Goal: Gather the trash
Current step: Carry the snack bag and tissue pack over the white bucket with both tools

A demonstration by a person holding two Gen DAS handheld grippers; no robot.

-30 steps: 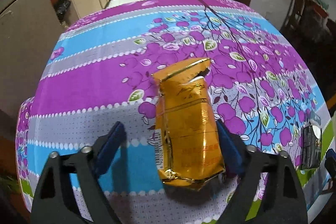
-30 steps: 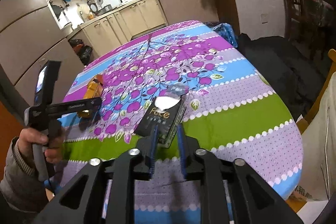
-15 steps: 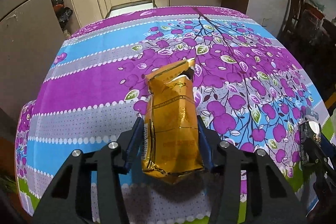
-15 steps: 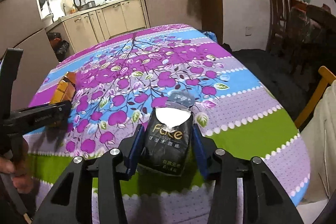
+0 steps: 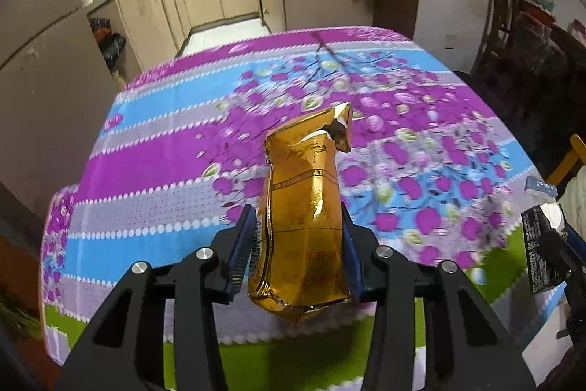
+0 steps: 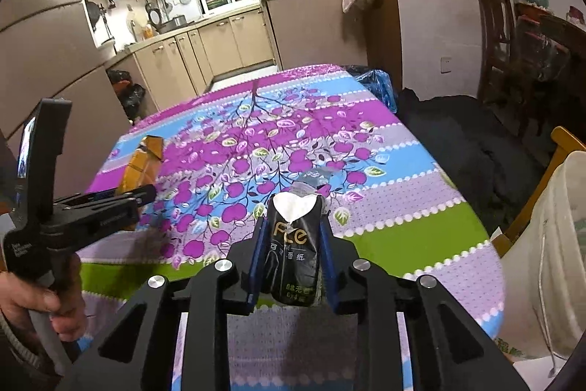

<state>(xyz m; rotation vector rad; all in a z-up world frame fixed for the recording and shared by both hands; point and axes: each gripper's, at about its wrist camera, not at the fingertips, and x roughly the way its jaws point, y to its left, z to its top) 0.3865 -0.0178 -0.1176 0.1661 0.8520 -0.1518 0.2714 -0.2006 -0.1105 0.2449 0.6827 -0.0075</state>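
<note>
Over the flowered table (image 6: 384,207), my left gripper (image 5: 296,244) clamps the gold foil bag (image 5: 304,218) and my right gripper (image 6: 291,251), just closing, squeezes the black tissue pack (image 6: 293,244), both lifted near me, next needing a bin.

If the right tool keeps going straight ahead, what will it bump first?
Probably the flowered tablecloth. The right tool, gripping the black tissue pack, points downward at it; nothing else seems to stand between, though depth is unclear.
</note>
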